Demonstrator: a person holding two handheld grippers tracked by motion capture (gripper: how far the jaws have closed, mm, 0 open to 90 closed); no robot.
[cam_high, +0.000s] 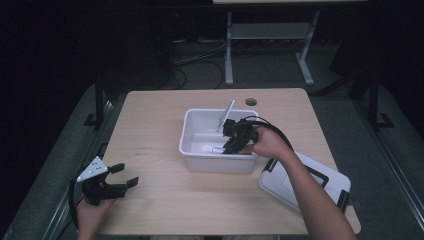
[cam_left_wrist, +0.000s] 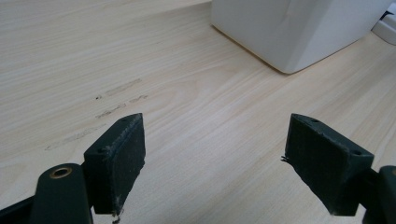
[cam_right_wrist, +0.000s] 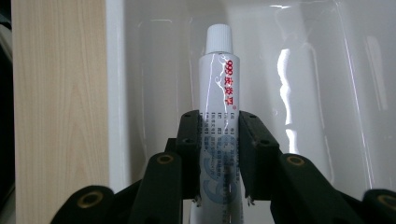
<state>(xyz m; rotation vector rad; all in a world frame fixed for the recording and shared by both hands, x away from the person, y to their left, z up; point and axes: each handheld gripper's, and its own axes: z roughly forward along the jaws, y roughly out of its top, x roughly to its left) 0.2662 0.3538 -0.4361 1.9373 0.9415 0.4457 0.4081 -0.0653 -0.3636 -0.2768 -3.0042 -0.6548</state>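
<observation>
A white plastic ointment tube with red lettering and a ribbed white screw cap is clamped between the two black jaws of the right gripper, its cap end pointing away from them. The tube sits inside a glossy white plastic bin. Just beside the bin's rim runs a strip of pale wood-grain table.

Light wood-grain table, small round hole near far edge. Directly on it: white plastic tub at centre, and a white lid with black clips lying flat at the near right corner, just beside the tub.
</observation>
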